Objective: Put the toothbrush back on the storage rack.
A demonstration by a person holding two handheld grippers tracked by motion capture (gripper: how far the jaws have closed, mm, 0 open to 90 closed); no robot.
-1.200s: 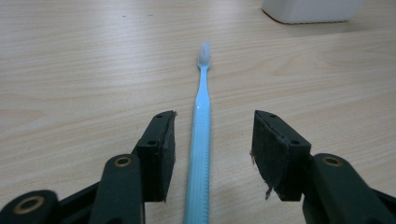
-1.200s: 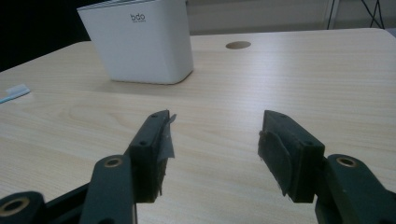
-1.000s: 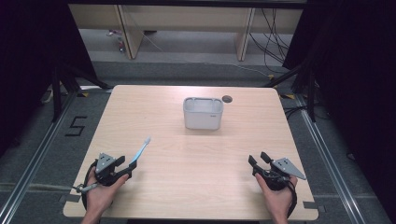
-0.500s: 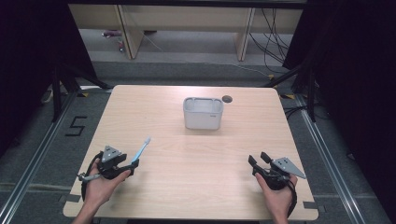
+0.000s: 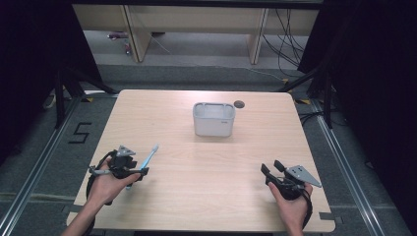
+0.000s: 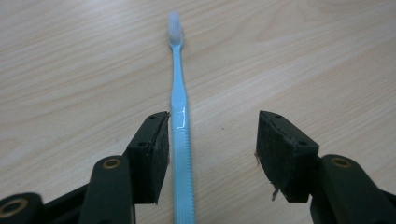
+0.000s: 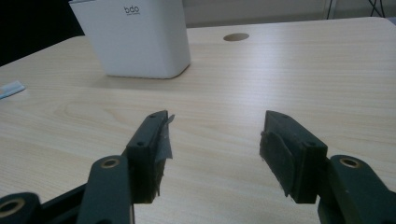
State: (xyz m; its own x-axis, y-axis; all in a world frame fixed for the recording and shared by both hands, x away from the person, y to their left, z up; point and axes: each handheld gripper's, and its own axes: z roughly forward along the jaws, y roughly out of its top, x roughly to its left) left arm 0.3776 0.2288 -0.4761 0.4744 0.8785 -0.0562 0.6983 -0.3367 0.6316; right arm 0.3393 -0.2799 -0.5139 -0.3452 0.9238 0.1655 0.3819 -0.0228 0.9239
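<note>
Left tool (image 6: pixel 212 154): jaws wide, just been closing a little, toothbrush (image 6: pixel 180 116) lying between them near the desk's (image 5: pixel 206 172) front-left corner, not yet gripped. Right tool (image 7: pixel 215 154) open, empty, front-right. White cup (image 5: pixel 213 119) waits mid-desk toward the far edge; pickup and placing likely remain.

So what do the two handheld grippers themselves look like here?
Both are black. The left gripper and right gripper each carry a grey three-cornered plate on top. Each has two blocky black jaws with small screw holes and brass-coloured pivot pins. The right one's pads look worn, with grey tape peeling. A cable loops beside the left hand. No sleeves show.
</note>
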